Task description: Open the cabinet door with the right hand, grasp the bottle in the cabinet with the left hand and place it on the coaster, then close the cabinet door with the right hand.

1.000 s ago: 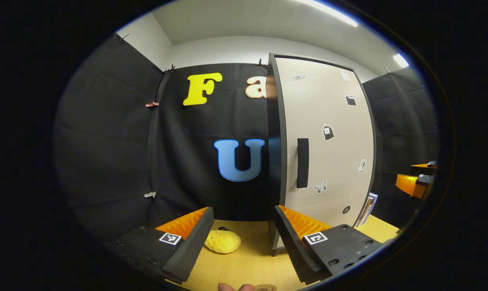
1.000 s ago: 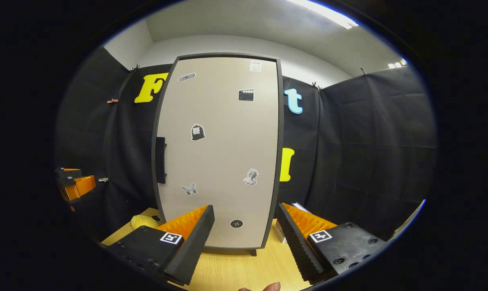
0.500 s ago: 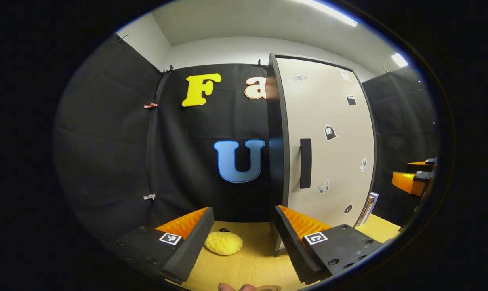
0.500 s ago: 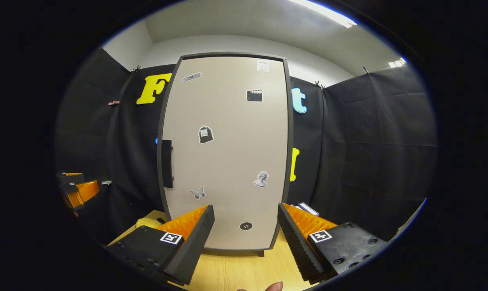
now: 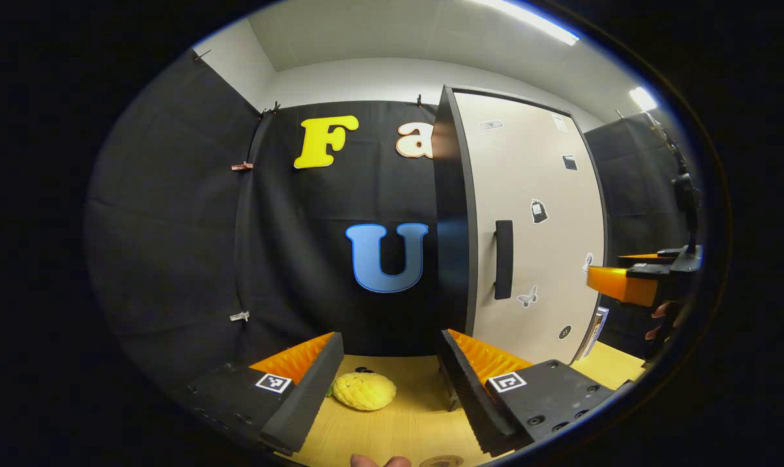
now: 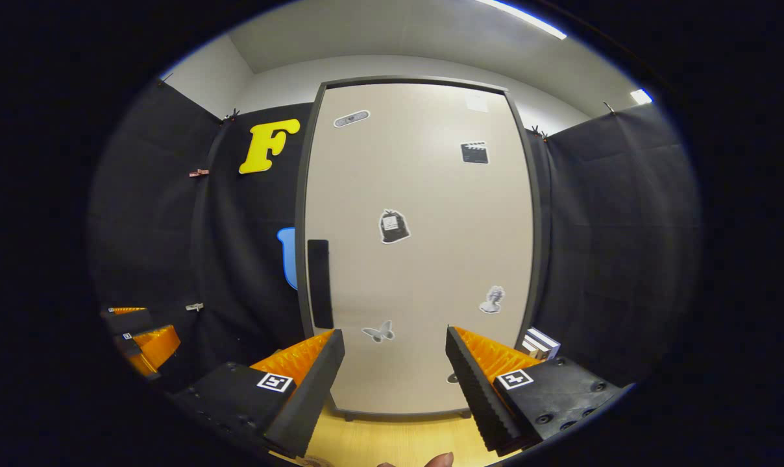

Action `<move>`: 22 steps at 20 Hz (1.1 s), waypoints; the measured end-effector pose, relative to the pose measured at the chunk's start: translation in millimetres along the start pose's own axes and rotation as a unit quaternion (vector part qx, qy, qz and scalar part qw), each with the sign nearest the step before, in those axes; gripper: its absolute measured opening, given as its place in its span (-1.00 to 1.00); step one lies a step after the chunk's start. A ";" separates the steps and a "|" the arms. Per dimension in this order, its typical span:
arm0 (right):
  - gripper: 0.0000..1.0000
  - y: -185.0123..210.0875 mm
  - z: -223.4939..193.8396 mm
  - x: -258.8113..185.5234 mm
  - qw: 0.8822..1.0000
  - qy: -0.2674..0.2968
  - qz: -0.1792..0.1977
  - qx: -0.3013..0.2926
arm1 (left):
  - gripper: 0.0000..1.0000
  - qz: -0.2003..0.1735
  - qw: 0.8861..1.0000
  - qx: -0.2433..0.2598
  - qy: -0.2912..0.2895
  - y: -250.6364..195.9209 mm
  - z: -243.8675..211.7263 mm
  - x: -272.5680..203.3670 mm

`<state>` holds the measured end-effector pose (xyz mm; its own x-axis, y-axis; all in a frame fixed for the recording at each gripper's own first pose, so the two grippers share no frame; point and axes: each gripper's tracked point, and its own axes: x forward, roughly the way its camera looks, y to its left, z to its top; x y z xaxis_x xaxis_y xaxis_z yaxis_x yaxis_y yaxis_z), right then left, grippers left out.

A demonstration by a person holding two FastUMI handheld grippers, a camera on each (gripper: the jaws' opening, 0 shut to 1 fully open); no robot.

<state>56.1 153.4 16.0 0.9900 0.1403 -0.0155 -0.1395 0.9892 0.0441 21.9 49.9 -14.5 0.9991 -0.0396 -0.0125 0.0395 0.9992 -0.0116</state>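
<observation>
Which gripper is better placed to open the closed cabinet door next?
Right gripper: open, squarely facing the cabinet door, its handle just ahead. The left gripper points past the cabinet's side.

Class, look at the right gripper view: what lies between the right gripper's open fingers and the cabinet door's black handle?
Nothing: in the right gripper view, only open air separates the right gripper from the handle on the closed cabinet door.

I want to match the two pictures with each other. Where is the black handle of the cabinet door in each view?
Left gripper view: the black handle stands right of centre, near the left edge of the cabinet door.
Right gripper view: the handle stands left of centre, by the door's left edge.
Shared landmark: the butterfly sticker, low on the door, to the right of the handle.
</observation>
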 end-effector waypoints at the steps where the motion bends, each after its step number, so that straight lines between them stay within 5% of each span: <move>1: 0.95 7.8 -3.1 9.5 1.000 0.005 0.004 0.003 | 0.89 0.001 1.000 -0.001 0.000 3.2 -0.4 0.2; 15: 0.94 88.1 -12.0 125.2 1.000 0.002 0.019 -0.009 | 0.89 0.030 0.999 -0.022 0.029 62.3 -36.9 1.8; 19: -0.02 90.0 -19.2 142.0 1.000 0.011 0.000 0.022 | 0.89 0.037 0.999 -0.014 0.033 72.5 -41.4 0.7; 22: -0.10 86.4 -13.8 144.8 1.000 -0.010 -0.021 0.000 | 0.89 0.035 0.998 -0.011 0.042 75.5 -47.9 0.7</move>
<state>187.1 259.7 3.8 0.9951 0.0987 0.0020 -0.0986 0.9941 0.0441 25.0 124.7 -63.2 0.9948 0.0281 -0.0976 -0.0312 0.9991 -0.0301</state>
